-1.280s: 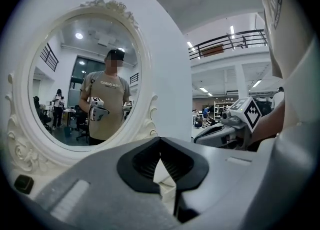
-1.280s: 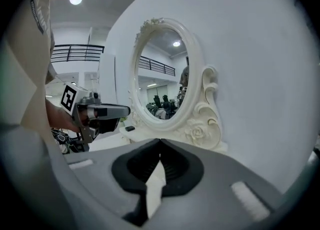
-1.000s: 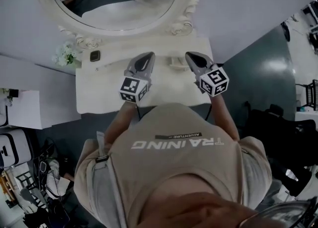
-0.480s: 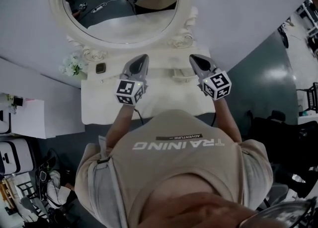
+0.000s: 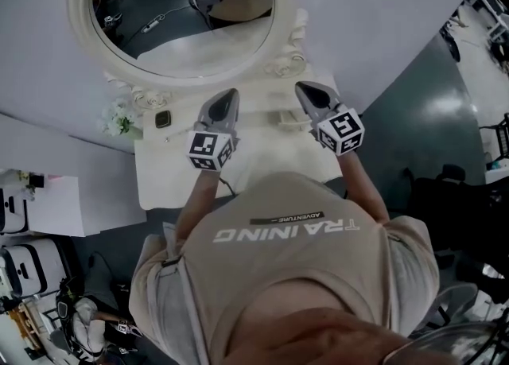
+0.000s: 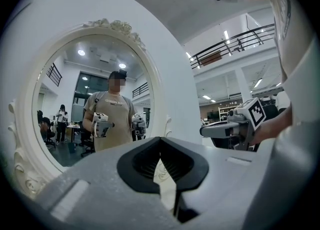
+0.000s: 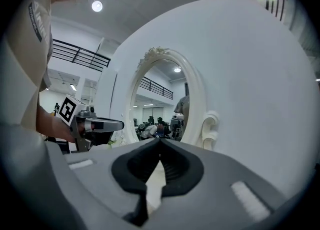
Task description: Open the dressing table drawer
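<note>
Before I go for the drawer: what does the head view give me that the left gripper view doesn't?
Head view only: the dressing table top, with white flowers and a small dark object at its back left. Left gripper view only: the tongs of the left gripper shut and empty, and the person reflected front-on. Both: the oval mirror and the right gripper. Neither shows the drawer.

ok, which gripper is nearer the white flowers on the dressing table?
The left gripper; the flowers sit at the dressing table's left rear corner, while the right gripper hovers further right.
</note>
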Demonstrator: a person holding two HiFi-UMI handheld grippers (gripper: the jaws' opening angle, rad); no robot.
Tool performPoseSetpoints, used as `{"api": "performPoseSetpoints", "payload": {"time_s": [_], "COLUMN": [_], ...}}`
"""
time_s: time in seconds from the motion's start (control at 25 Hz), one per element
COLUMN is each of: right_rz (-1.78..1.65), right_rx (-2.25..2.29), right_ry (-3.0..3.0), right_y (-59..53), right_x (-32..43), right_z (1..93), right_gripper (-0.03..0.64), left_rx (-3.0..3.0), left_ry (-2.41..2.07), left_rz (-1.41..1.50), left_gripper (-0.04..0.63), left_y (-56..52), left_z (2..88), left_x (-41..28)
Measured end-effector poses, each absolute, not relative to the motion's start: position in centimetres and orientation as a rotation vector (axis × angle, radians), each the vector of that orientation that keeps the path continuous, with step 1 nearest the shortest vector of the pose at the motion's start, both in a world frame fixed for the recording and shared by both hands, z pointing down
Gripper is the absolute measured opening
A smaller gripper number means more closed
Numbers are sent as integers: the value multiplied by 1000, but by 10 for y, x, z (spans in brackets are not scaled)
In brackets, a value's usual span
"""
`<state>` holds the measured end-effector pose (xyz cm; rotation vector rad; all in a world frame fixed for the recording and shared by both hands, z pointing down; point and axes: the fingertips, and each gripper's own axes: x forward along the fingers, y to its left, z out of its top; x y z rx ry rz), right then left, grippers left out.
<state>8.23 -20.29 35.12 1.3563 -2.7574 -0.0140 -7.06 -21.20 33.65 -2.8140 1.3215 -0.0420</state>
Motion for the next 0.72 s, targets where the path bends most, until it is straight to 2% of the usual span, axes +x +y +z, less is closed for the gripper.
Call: {"api": "performPoseSetpoints", "payload": {"time_s": [0.48, 0.72], "right_rz": [-33, -54], "right_rx": [1347, 1327], "right_ry": [-2739, -2761], "right_y": [-211, -226], "right_x": [75, 83], "right_z": [365, 358], "right_gripper": [3, 3], "left_rx": [-2805, -2797], "left_ry": [1345, 1384], "left_rz": [-96, -34], "left_gripper": [8, 8], "left_y": [-217, -232], "left_z": [350, 352], "left_x": [-79, -72]}}
